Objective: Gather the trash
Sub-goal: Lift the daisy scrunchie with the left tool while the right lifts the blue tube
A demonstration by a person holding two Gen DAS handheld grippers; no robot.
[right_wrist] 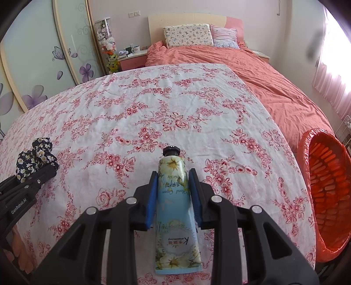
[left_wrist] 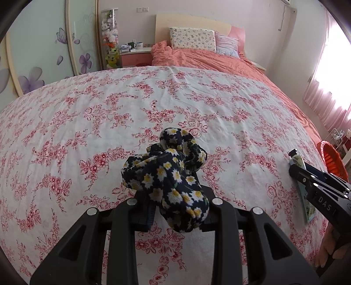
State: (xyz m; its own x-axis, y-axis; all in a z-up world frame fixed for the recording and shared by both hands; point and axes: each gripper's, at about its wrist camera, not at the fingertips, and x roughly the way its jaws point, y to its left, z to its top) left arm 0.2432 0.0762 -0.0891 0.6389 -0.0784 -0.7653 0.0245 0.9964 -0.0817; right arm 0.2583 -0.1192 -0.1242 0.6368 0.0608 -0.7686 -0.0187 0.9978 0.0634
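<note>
We hold the left gripper w/ its jaws pinched on a dark daisy-print scrunchie, which bulges up and fwd out of the grip, above the sheet. Our right gripper clamps a hand cream tube btwn its blue pads, black cap pointing away from us, crimped end toward the camera. Both grippers tilt down over the bed, side by side but apart; in the left wrist view the right one shows at the right edge, w/ a bit of a hand below it.

Under them lies a white sheet w/ red rose print, spread flat w/ light creases over the near part of the bed. Beyond it a coral duvet covers the rest, rumpled, up to two pillows against a cream-and-pink headboard.

Just off the bed's right edge sits an orange slotted basket lined w/ an orange bag, mouth facing us.

Left of the bed: wardrobe doors w/ purple flower and butterfly decals, a clear column of plush toys, and a pink nightstand w/ mugs on top. Pink curtains glow w/ daylight on the right wall.
</note>
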